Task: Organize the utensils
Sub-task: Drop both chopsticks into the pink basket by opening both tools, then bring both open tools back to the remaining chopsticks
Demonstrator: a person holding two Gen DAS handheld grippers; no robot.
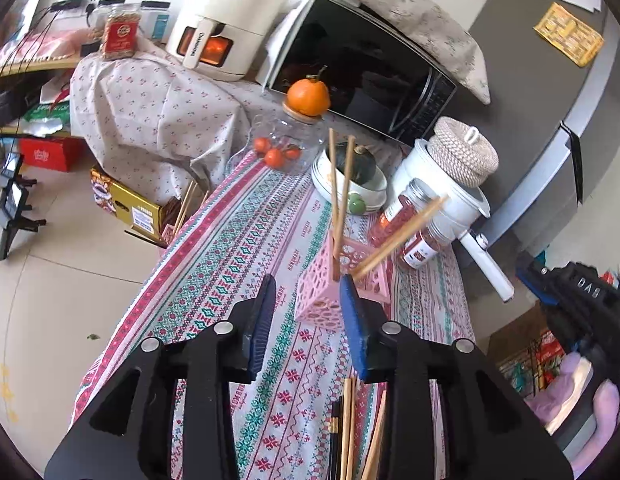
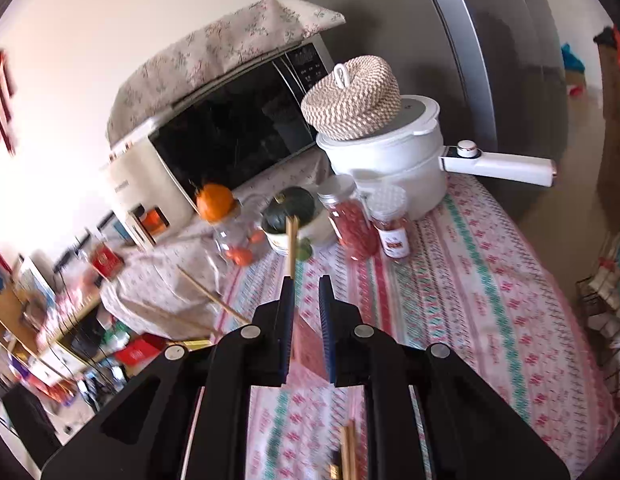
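A pink perforated holder [image 1: 322,292] stands on the patterned tablecloth [image 1: 245,248], just beyond my left gripper [image 1: 307,288]. That gripper is open, with nothing pressed between its blue pads [image 1: 356,332]. Two wooden chopsticks [image 1: 338,196] stand upright in the holder. A third chopstick [image 1: 398,236], blurred, leans right with its low end at the holder's rim. Loose chopsticks [image 1: 348,424] lie under the left gripper. My right gripper [image 2: 306,280] is open by a narrow gap. Chopsticks [image 2: 291,244] rise just past its left fingertip. The right gripper [image 1: 528,280] also shows at the right edge, held by a gloved hand [image 1: 606,412].
Behind the holder stand a bowl with a dark squash [image 1: 358,168], two jars of red contents [image 1: 414,224], a white pot [image 1: 442,188] with a long handle and a woven lid, and a glass jar topped by an orange [image 1: 307,96]. A microwave [image 1: 362,68] stands behind them. The table's left edge drops to the floor.
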